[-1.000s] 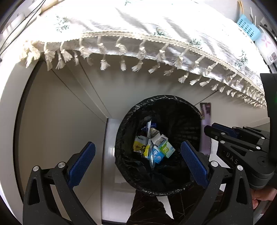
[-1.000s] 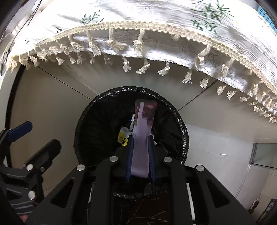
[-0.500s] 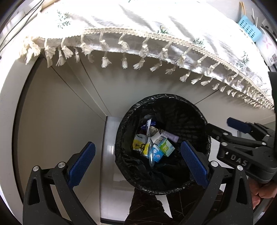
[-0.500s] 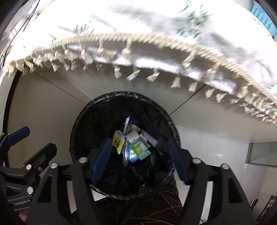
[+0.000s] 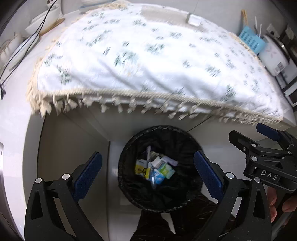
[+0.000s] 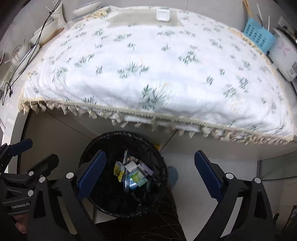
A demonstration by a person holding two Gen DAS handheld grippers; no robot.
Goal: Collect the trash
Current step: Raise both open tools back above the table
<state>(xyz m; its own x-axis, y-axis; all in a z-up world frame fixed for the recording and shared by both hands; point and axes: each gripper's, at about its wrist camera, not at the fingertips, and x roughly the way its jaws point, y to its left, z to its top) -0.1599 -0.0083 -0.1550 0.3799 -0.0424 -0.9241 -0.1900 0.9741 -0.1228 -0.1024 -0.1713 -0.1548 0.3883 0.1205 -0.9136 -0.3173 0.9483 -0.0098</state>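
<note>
A round trash bin with a black liner (image 5: 176,142) (image 6: 109,146) stands on the floor under the table edge. Inside lies mixed trash (image 5: 155,169) (image 6: 132,173): yellow, green and blue packets, and a pale purple wrapper (image 5: 169,161) (image 6: 147,169). My left gripper (image 5: 147,153) hangs open high above the bin with nothing between its blue pads. My right gripper (image 6: 150,152) is above the bin's right side. Its jaws are opening and stand wide, with nothing between them. Each gripper also shows at the edge of the other view: the right gripper (image 5: 254,135) and the left gripper (image 6: 33,154).
A white flowered tablecloth with a tasselled fringe (image 5: 148,61) (image 6: 148,61) covers the table above the bin. On the table are a blue basket (image 5: 251,39), a white appliance (image 5: 274,53), a small white box (image 6: 163,14), and bowls and cables (image 5: 42,20). Dark trousers (image 5: 167,222) and a blue slipper (image 6: 172,174) are near the bin.
The right gripper opened and let go of the purple wrapper, which now lies in the bin. Both grippers rose, so the bin looks smaller and the tabletop has come into view.
</note>
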